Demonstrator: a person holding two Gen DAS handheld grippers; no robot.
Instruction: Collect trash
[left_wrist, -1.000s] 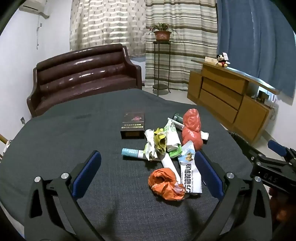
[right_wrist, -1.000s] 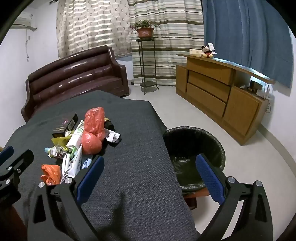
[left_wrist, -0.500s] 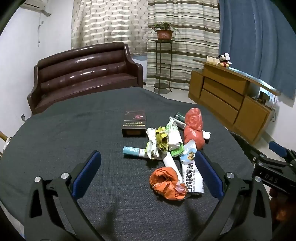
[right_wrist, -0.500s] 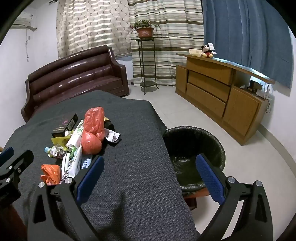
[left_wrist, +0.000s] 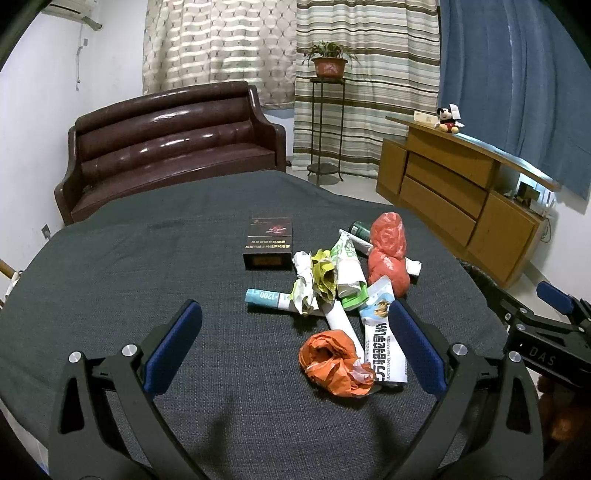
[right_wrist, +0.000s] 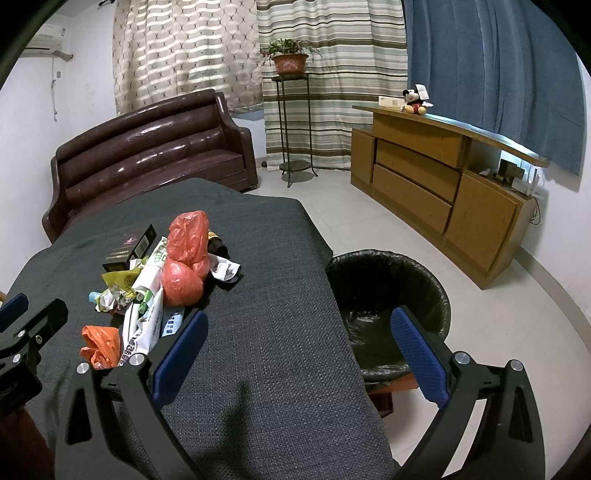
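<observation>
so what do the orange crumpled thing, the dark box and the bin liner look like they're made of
Orange crumpled thing: thin plastic film, likely a bag; it shows soft creases and a slight sheen.
Dark box: looks like printed cardboard with a smooth finish; flat faces, sharp edges, printed text.
Bin liner: glossy black plastic film, wrinkled and folded over the bin's rim.

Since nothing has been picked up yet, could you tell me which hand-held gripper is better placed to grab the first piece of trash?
Left hand-held gripper: open, with the orange bag between its fingers.
</observation>
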